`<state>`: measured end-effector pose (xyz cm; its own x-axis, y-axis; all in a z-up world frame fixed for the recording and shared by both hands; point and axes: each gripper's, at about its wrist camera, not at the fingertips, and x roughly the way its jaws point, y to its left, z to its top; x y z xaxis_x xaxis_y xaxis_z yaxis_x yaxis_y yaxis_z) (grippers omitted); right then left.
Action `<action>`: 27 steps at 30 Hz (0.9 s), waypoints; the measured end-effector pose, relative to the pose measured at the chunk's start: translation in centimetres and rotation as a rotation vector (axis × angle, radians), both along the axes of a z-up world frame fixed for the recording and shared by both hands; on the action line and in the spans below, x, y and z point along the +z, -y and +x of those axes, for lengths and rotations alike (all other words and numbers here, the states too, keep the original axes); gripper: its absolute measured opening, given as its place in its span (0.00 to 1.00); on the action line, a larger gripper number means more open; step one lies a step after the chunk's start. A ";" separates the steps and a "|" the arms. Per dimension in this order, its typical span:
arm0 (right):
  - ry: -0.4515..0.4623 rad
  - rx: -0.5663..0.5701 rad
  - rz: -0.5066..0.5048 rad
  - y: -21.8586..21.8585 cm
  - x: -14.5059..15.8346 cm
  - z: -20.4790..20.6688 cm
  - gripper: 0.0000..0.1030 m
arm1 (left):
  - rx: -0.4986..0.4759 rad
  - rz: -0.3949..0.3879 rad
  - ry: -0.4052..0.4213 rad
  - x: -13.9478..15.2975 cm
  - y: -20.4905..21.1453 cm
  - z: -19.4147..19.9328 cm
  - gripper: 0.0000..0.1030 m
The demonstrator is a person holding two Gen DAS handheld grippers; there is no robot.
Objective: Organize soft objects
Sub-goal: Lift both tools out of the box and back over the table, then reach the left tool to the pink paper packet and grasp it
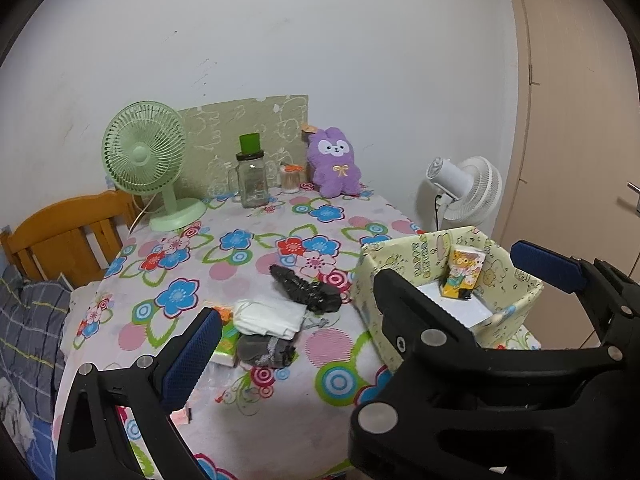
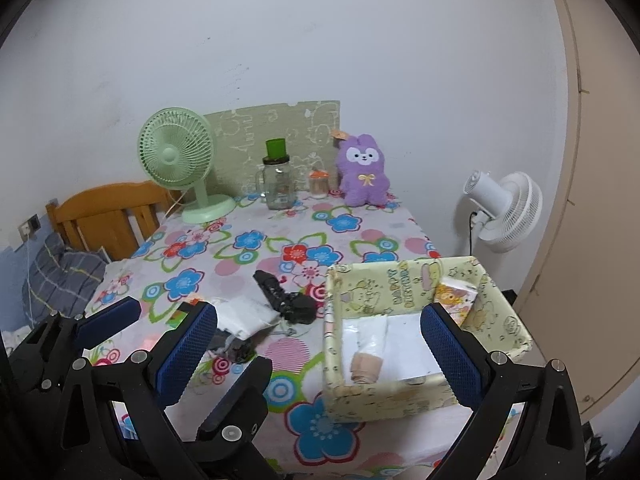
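We hold two hand-held grippers above a table covered in a flowered cloth. In the left wrist view, the left hand-held gripper fills the lower frame, its blue-padded fingers spread wide apart and holding nothing. In the right wrist view, the right hand-held gripper is likewise spread wide and empty; the left gripper's blue fingertip also shows at the lower left of that frame.

Between the left gripper's fingers, at lower centre of the left view, lies a small heap of soft things: a grey sock nearest us, a folded white cloth just behind it and touching it, and a black knitted piece beyond, its long axis running from upper left to lower right.

At the lower right of the right view sits a pale yellow printed box, open-topped. Inside it, a white roll with a beige end lies with its long axis pointing away from us, beige end nearest. A small printed packet leans in the box's far right corner.

Along the far edge of the table stand a green fan, a glass jar and a purple plush rabbit, upright and facing us.
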<state>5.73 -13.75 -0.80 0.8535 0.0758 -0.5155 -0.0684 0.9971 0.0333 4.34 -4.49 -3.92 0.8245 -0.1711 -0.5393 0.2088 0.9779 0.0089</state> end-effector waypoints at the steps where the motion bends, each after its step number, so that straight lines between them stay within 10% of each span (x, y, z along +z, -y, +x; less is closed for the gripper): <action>1: 0.006 0.004 -0.005 -0.3 -0.1 0.0 1.00 | 0.004 0.000 0.001 -0.1 -0.3 0.0 1.00; 27: -0.076 0.108 -0.025 -8.2 -4.9 3.7 0.91 | 0.174 -0.029 -0.077 -5.1 -8.2 2.4 0.96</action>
<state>9.42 -5.55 -5.74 0.7995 0.1518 -0.5812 -0.1740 0.9846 0.0178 6.72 3.68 -8.98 0.7993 -0.0455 -0.5992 0.0350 0.9990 -0.0291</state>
